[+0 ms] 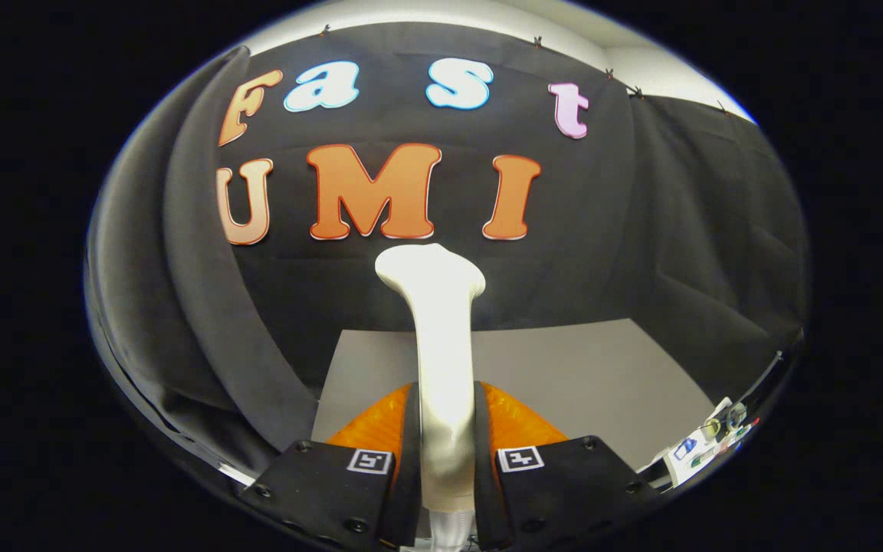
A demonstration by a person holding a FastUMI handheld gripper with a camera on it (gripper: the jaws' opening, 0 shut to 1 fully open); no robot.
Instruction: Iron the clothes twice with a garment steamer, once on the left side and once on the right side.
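Note:
A white garment steamer (441, 360) stands upright between my two fingers, its flared head at the top rising ahead of the booth's black wall. My gripper (445, 448) is shut on the steamer's handle, both black pads pressing its sides. An orange piece (514, 418) shows just behind the fingers on both sides of the handle. I cannot see any garment.
A grey table top (579, 376) lies beyond the fingers, ending at the black cloth wall (641, 230). Small white items with coloured bits (706, 445) sit off the table's near right corner.

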